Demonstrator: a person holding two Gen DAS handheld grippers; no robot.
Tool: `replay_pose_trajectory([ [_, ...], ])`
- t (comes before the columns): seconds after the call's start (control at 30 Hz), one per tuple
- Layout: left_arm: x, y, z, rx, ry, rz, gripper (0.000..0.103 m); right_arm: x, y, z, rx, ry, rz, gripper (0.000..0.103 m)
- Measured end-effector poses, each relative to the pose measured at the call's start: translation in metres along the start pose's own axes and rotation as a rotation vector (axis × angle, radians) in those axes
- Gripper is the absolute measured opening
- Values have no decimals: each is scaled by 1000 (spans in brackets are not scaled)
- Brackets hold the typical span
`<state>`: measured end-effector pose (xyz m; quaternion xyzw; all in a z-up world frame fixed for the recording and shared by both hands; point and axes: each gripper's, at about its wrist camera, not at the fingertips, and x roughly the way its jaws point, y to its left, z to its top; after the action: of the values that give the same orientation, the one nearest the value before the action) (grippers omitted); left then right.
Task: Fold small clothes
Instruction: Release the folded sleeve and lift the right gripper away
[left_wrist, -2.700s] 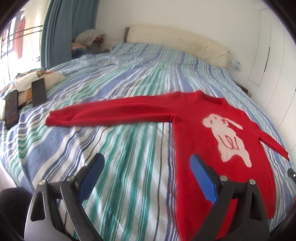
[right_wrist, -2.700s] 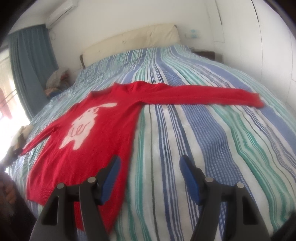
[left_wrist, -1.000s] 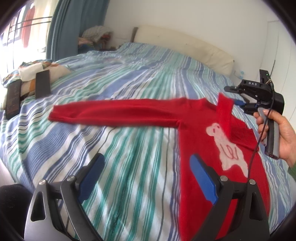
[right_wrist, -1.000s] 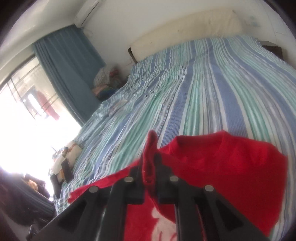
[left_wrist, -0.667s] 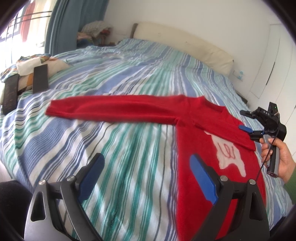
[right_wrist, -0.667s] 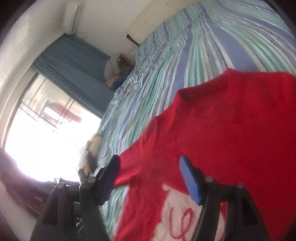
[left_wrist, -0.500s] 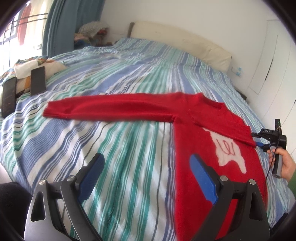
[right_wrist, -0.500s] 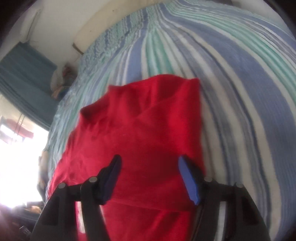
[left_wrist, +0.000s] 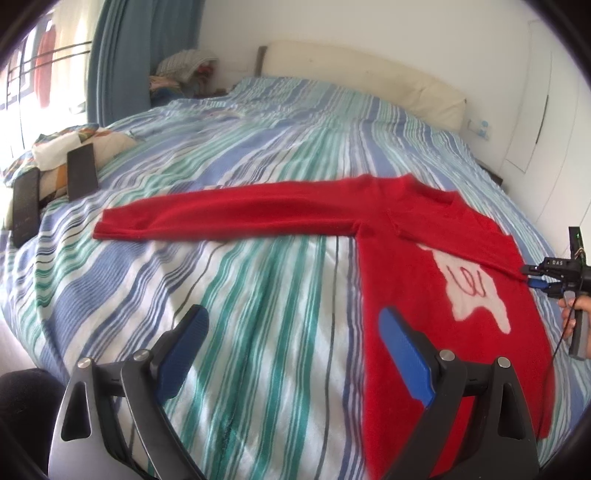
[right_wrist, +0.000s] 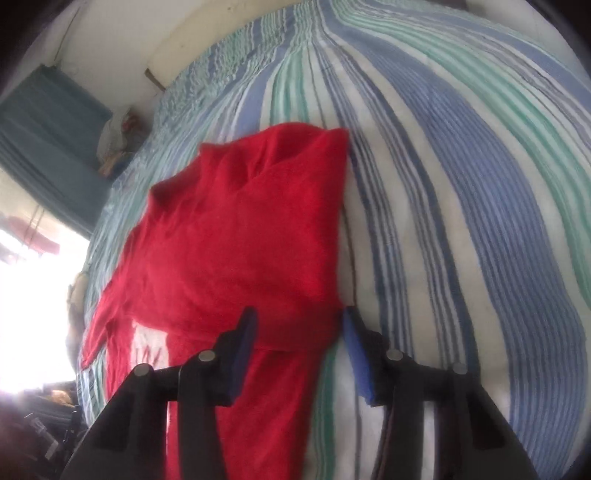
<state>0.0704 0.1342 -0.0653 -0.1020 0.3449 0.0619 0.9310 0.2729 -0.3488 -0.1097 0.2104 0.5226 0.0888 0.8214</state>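
Note:
A red sweater (left_wrist: 406, 266) with a white animal print lies flat on the striped bed. Its left sleeve (left_wrist: 221, 210) stretches straight out to the left. In the right wrist view the other sleeve lies folded across the chest of the sweater (right_wrist: 240, 240). My right gripper (right_wrist: 298, 321) hovers low over the sweater's right edge, jaws closing, with the folded red cloth between them but the pads not pressing it. It also shows at the sweater's side as the right gripper (left_wrist: 535, 277). My left gripper (left_wrist: 293, 317) is open and empty above the bedcover, left of the sweater's hem.
The striped bedcover (left_wrist: 258, 288) fills both views. Two dark flat devices (left_wrist: 82, 170) lie on a patterned cushion at the left edge. A cream headboard (left_wrist: 369, 85), a blue curtain (left_wrist: 140, 55) and a clothes pile (left_wrist: 184, 70) stand behind. A hand (left_wrist: 576, 310) holds the right gripper.
The right gripper carried the right sleeve over the chest, let it go, and came down to the sweater's right edge with its jaws apart. The left gripper stayed put.

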Motion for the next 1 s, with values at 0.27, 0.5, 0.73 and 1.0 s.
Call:
replay_pose_trajectory([
  [0.27, 6, 4, 3, -49, 47, -60, 95, -54, 22, -45, -49, -75, 155, 53],
  [0.5, 23, 4, -5, -33, 119, -13, 99, -92, 18, -116, -176, -192, -106, 66],
  [0.73, 67, -5, -27, 54, 277, 101, 103, -124, 0, -168, -171, -391, -262, 79],
  [1.0, 59, -16, -43, 135, 212, 168, 103, -131, 6, -170, -162, -414, -185, 79],
])
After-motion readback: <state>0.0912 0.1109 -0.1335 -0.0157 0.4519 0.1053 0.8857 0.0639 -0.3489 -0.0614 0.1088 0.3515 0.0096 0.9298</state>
